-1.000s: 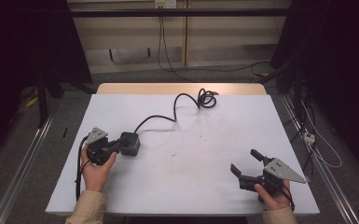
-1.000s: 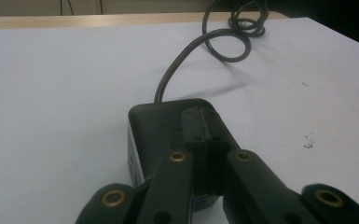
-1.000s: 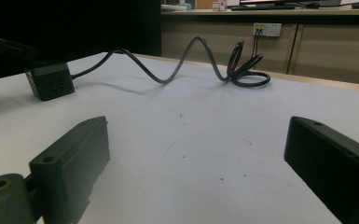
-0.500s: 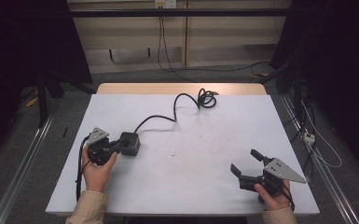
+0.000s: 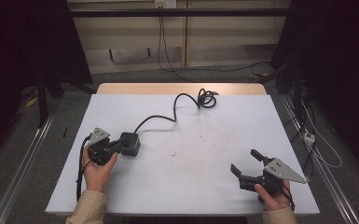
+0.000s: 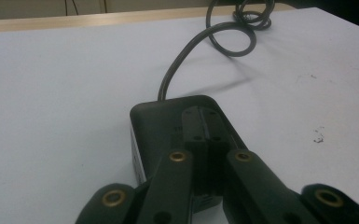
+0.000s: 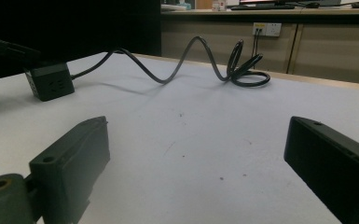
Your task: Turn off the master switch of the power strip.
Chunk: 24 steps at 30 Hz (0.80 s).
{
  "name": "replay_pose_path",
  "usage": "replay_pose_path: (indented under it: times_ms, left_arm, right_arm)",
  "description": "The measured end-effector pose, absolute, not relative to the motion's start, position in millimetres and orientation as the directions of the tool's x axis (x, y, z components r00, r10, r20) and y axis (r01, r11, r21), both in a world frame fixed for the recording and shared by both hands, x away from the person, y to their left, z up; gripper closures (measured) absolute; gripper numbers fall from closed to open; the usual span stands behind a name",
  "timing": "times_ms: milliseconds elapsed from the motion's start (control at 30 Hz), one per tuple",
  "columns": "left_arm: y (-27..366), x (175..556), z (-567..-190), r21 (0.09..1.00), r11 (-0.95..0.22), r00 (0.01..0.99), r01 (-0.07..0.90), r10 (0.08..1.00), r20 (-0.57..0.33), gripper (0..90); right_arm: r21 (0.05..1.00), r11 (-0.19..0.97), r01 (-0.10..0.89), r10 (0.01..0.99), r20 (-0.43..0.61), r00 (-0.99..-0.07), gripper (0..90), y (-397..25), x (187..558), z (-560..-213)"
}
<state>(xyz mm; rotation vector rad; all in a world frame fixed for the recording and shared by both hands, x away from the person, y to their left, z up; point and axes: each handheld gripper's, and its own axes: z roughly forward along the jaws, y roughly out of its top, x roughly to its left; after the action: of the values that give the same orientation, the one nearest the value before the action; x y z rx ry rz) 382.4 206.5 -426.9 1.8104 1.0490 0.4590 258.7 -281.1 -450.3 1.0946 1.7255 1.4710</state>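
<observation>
A black cube-shaped power socket (image 5: 129, 143) sits on the white table (image 5: 200, 140) at the left, and its black cable (image 5: 176, 106) runs back to a coil (image 5: 206, 99) near the far edge. My left gripper (image 5: 116, 146) is shut, its two jaws pressed together and lying over the top of the socket (image 6: 161, 119), with nothing held between them (image 6: 204, 116). My right gripper (image 5: 246, 162) rests low at the front right, open wide with bare table between the jaws (image 7: 196, 154). In the right gripper view the socket (image 7: 51, 84) stands far off at the left.
A bare wooden strip (image 5: 182, 88) borders the table's far edge. Beyond it stand cabinets with a wall outlet (image 7: 266, 29) and loose floor cables (image 5: 317, 144) at the right. Small dark specks (image 5: 173, 153) mark the table's middle.
</observation>
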Motion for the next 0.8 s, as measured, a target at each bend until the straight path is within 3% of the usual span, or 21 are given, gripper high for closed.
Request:
replay_pose_path:
  times_ms: [800]
  left_arm:
    - [208.1,383.2,-427.4,0.867,-0.159,0.555,0.472,0.818,-0.152,90.0]
  right_arm:
    - [0.979,0.044,0.198,0.880,0.056,-0.472,6.1,-280.4,258.6,-450.4]
